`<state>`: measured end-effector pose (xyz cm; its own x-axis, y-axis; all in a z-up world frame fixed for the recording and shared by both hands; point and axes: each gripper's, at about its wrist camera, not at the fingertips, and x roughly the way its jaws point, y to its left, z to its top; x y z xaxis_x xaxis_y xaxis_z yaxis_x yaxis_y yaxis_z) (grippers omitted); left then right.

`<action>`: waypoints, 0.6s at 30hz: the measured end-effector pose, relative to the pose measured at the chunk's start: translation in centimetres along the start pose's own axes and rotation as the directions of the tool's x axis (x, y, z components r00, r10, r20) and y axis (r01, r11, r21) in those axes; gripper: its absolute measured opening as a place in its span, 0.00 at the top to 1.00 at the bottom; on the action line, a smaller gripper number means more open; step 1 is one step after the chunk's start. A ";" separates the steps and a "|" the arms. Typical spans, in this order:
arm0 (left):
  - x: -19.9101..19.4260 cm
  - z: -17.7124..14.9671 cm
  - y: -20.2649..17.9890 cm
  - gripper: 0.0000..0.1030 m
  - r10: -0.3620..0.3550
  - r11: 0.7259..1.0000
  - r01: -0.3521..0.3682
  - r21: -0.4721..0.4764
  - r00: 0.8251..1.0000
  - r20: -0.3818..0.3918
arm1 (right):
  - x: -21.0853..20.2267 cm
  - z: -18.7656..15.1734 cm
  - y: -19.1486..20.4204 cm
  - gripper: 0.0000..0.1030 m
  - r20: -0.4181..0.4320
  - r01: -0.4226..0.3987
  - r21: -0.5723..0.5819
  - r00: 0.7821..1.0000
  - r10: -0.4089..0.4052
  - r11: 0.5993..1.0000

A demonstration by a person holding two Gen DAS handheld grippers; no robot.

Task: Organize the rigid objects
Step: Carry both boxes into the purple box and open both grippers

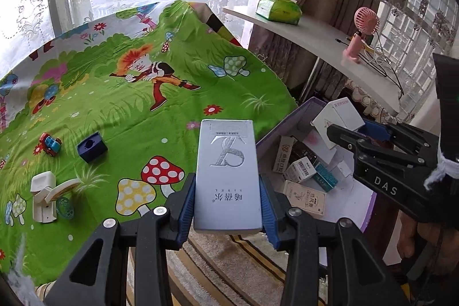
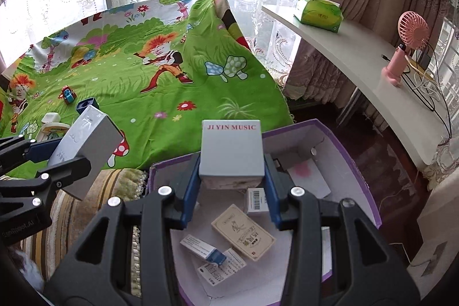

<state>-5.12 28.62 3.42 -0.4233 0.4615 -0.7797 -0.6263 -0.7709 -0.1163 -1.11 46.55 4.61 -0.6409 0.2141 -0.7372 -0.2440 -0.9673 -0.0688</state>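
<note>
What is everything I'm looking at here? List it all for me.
Silver box: 1, silver-grey, held in the left gripper above the cloth edge.
White box: 1, red "JI YIN MUSIC" lettering, held in the right gripper over the bin.
Storage bin: 1, purple-edged, beside the bed, holding several small boxes.
Cartoon cloth: 1, green.
Toy car: 1, red and blue, on the cloth.
Blue block: 1, on the cloth.
White gadget: 1, on the cloth.
Tissue pack: 1, green, on the shelf.
Fan: 1, pink, on the shelf.
Left gripper: black, blue pads.
Right gripper: black, blue pads.
</note>
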 end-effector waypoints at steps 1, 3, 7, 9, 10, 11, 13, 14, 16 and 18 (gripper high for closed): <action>0.2 0.1 -0.6 0.59 -0.013 1.000 0.013 0.013 1.000 -0.002 | 0.1 -0.2 -0.7 0.56 -0.004 0.009 0.009 1.000 -0.008 1.000; 0.5 0.1 -1.7 0.59 -0.040 0.998 0.040 0.044 0.999 -0.006 | 0.2 -0.5 -1.9 0.56 -0.010 0.021 0.026 1.000 -0.021 0.999; 1.0 0.3 -3.6 0.59 -0.090 0.993 0.090 0.080 0.996 -0.012 | 0.4 -1.0 -3.4 0.56 -0.016 0.039 0.052 0.999 -0.038 0.998; 1.2 0.5 -4.2 0.57 -0.122 0.988 0.124 0.089 0.992 -0.022 | 0.4 -1.0 -3.8 0.55 -0.012 0.044 0.065 0.999 -0.043 0.997; 1.3 0.5 -4.4 0.52 -0.126 0.987 0.128 0.096 0.992 -0.027 | 0.5 -1.0 -3.9 0.53 -0.015 0.048 0.071 0.999 -0.047 0.996; 1.4 0.5 -4.6 0.50 -0.122 0.987 0.125 0.102 0.992 -0.027 | 0.5 -1.0 -4.0 0.51 -0.013 0.045 0.075 0.999 -0.044 0.996; 1.4 0.4 -4.4 0.42 -0.110 0.988 0.111 0.104 0.994 -0.023 | 0.6 -1.0 -3.9 0.39 -0.013 0.032 0.078 0.999 -0.032 0.996; 1.4 0.4 -4.1 0.42 -0.102 0.990 0.104 0.099 0.995 -0.021 | 0.7 -1.0 -3.7 0.36 -0.015 0.027 0.075 1.000 -0.026 0.997; 1.1 0.5 -3.1 0.42 -0.082 0.993 0.083 0.085 0.997 -0.013 | 0.9 -1.0 -3.2 0.34 -0.020 0.014 0.066 1.000 -0.013 0.998; 0.9 0.6 -1.8 0.42 -0.052 0.996 0.052 0.071 0.999 -0.005 | 1.1 -1.1 -2.7 0.34 -0.027 0.001 0.059 1.000 0.001 0.998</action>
<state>-4.76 30.68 3.30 -0.3873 0.4985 -0.7756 -0.6922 -0.7129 -0.1125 -0.38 49.24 3.29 -0.6208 0.2097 -0.7554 -0.2873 -0.9574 -0.0297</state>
